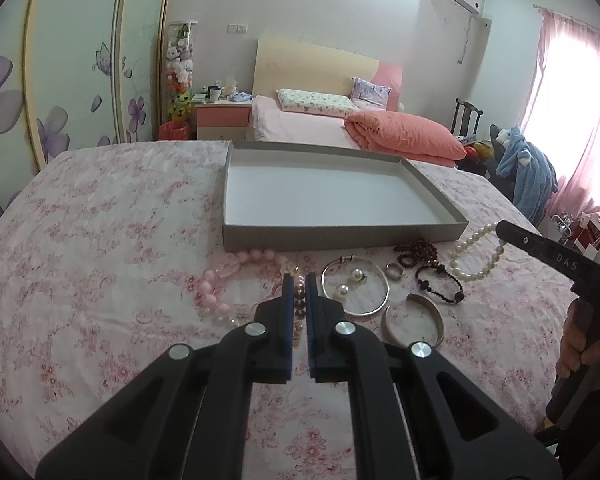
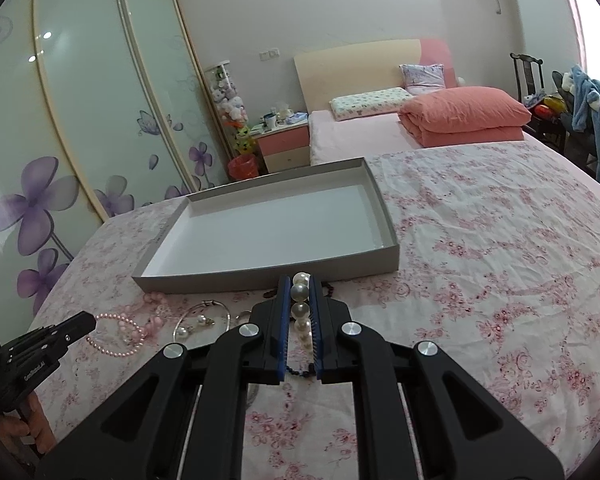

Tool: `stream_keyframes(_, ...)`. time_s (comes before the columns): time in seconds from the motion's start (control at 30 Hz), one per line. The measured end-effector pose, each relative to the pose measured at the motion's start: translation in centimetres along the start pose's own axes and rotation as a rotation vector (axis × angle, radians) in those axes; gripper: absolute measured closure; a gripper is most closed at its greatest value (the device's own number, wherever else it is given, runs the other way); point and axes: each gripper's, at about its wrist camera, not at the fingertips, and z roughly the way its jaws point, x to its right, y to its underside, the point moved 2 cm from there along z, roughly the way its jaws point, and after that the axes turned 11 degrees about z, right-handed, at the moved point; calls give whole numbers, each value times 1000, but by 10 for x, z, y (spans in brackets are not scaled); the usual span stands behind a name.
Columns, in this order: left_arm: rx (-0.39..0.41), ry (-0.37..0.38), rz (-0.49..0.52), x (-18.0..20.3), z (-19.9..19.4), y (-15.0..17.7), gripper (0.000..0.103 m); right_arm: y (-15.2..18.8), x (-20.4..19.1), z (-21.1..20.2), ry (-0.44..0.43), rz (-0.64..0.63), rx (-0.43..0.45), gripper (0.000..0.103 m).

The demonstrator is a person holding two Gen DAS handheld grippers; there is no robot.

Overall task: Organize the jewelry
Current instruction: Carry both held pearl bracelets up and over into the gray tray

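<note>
Both claws are gripping strands: left claw (image 1: 299,280) the pink bead bracelet (image 1: 299,300), right claw (image 2: 301,280) the pearl strand (image 2: 300,304) (dangling loops may snag); each should be clearing the grey tray (image 1: 340,236) rim before releasing.

A home bedroom: bed (image 1: 300,120), nightstand (image 1: 222,120), sliding wardrobe (image 2: 80,100)

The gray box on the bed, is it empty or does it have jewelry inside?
Empty. The gray box shows only its bare white floor in both views.
</note>
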Motion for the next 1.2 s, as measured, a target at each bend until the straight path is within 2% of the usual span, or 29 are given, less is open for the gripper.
stream_keyframes(0.37, 66, -23, 27, 3, -8, -32, 96, -7, -20, -6, -34, -44, 32, 93)
stream_keyframes(0.67, 140, -99, 42, 4, -6, -70, 96, -24, -44, -9, -42, -111, 122, 93)
stream_keyframes(0.97, 192, -199, 65, 3, 14, -106, 96, -50, -58, 9, -42, -131, 192, 93)
stream_keyframes(1.2, 173, -207, 75, 2, 45, -118, 97, -61, -62, 39, -20, -133, 187, 93)
